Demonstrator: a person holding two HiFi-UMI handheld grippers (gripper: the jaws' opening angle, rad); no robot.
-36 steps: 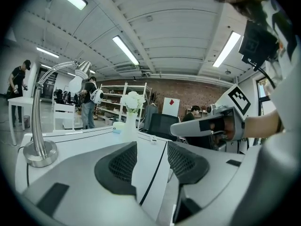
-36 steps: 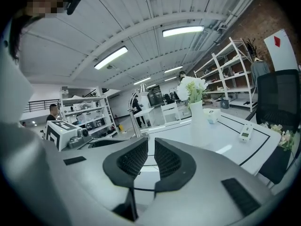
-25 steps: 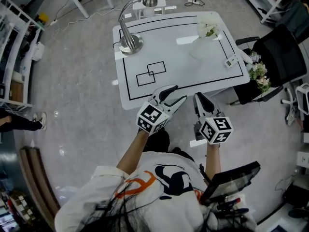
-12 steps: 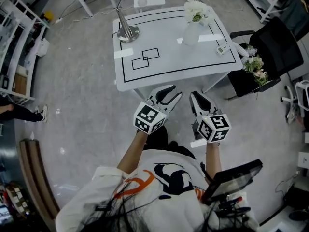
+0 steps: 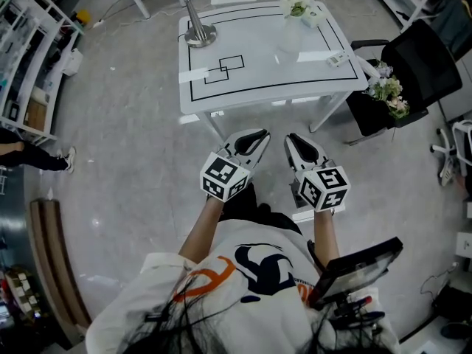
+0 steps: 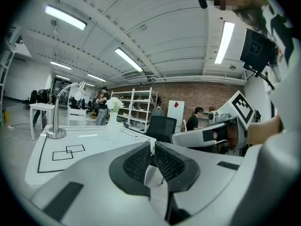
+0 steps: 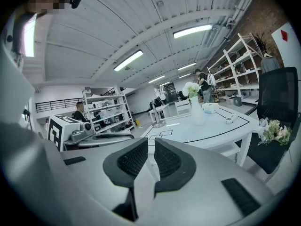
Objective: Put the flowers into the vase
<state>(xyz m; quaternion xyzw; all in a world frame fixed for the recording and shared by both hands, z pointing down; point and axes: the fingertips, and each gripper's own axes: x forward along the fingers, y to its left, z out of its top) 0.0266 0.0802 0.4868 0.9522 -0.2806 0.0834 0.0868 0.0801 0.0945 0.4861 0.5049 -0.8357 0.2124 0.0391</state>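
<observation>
Markers (image 5: 223, 177), black-and-white squares, top left tool (image 5: 254, 134) and right tool (image 5: 296, 136).

White flowers (image 5: 295, 0), white vase (image 5: 289, 41), black-lined white table (image 5: 258, 76).

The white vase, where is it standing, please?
In the head view, the white vase stands at the white table's far edge, right of the silver lamp.

Left gripper (image 5: 257, 134) and right gripper (image 5: 294, 139) are level, side by side ahead of the torso (image 5: 258, 271). Left jaws have just been closing; both pairs stand nearly together, empty.
</observation>
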